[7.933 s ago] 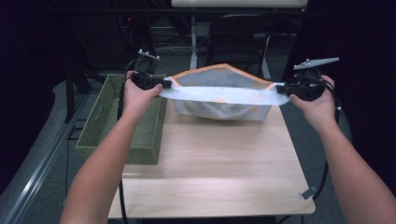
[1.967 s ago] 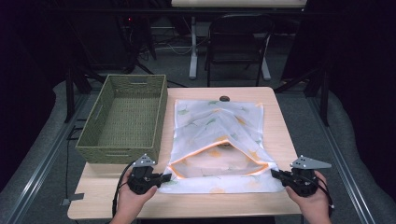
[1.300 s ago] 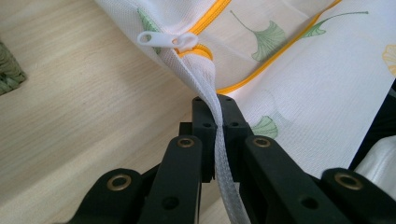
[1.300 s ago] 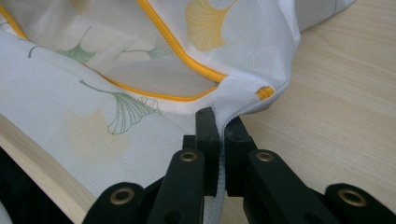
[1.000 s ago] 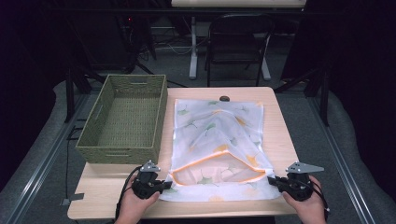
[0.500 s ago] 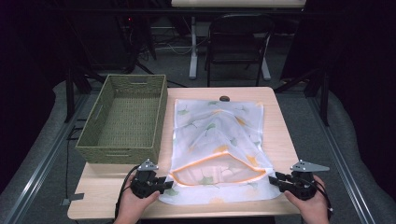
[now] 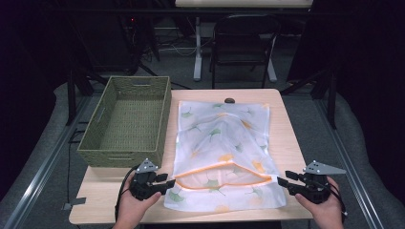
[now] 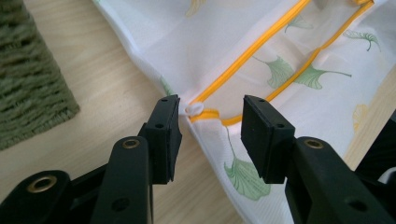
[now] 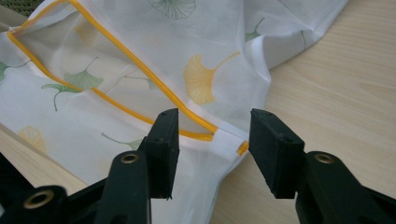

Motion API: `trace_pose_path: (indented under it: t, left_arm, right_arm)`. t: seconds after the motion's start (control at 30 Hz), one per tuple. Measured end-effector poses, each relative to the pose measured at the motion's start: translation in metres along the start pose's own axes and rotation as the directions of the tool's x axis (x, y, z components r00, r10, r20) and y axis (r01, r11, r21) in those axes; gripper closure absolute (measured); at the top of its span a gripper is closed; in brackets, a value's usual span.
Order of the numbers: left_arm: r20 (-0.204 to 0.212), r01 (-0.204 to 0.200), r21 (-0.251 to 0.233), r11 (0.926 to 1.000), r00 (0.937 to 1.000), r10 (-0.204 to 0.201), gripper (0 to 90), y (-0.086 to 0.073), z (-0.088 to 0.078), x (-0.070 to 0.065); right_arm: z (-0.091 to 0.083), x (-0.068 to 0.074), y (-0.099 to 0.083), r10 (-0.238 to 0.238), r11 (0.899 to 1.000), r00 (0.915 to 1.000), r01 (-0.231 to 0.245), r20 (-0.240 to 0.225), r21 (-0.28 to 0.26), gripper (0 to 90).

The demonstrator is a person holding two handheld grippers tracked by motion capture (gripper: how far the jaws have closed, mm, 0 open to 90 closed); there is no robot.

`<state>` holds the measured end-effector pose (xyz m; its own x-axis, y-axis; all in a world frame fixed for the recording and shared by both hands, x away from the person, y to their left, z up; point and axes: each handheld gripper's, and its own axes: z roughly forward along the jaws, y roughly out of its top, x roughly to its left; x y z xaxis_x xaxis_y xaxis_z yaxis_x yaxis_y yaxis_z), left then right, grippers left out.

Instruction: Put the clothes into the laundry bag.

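Mesh bag (image 7: 224,152) lies flat between both opened hand-held grippers.

The thin white mesh laundry bag with green and yellow leaf prints (image 7: 223,143) is sheer, soft cloth, half see-through, with a smooth orange zip band (image 8: 247,53) that looks slightly glossy. The pale wooden table top (image 7: 286,129) has a smooth, matt finish with fine grain. The olive-green woven rectangular basket (image 7: 125,119) is rough, coarse-textured fibre. The left gripper (image 8: 210,135) and the right gripper (image 9: 212,142) are matt black plastic with brass-coloured metal rivets; their pads (image 8: 256,130) look flat and dull, like rubber. The grey three-cornered plate (image 7: 324,168) looks like matt metal
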<state>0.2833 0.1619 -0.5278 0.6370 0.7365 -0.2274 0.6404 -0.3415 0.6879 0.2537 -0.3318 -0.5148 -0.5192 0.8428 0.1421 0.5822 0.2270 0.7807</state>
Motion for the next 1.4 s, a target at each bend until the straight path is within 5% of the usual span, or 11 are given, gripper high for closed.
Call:
trace_pose_path:
  t: [0.33, 0.5, 0.6, 0.97, 1.1, 1.4]
  left_arm:
    - [0.071, -0.013, -0.018, 0.9998, 0.9974, 0.015, 55.0, 0.027, 0.004, -0.012]
    - [0.087, -0.062, -0.019, 0.9979, 0.9941, 0.063, 53.0, 0.039, 0.012, -0.023]
    - [0.123, -0.041, -0.022, 0.9989, 0.9914, 0.044, 51.9, 0.043, 0.019, -0.025]
    - [0.119, -0.018, -0.015, 0.9997, 0.9927, 0.02, 51.3, 0.052, 0.033, -0.019]
    - [0.118, -0.014, -0.006, 0.9999, 0.993, 0.015, 51.6, 0.053, 0.037, -0.016]
    - [0.133, -0.018, 0.003, 0.9998, 0.9909, 0.018, 52.1, 0.051, 0.047, -0.014]
  right_arm:
    - [0.018, 0.025, 0.026, -0.092, 0.995, 0.9945, 0.093, -0.051, 0.022, 53.6]
    - [0.038, 0.039, 0.034, -0.165, 0.985, 0.9845, 0.167, -0.058, 0.039, 52.1]
    - [0.049, 0.045, 0.038, -0.191, 0.98, 0.9791, 0.195, -0.07, 0.05, 51.1]
    - [0.082, 0.057, 0.042, -0.28, 0.954, 0.9586, 0.284, -0.052, 0.096, 49.6]
    - [0.089, 0.059, 0.04, -0.299, 0.947, 0.9533, 0.302, -0.045, 0.111, 55.8]
    - [0.091, 0.057, 0.037, -0.31, 0.94, 0.9478, 0.318, -0.074, 0.128, 88.1]
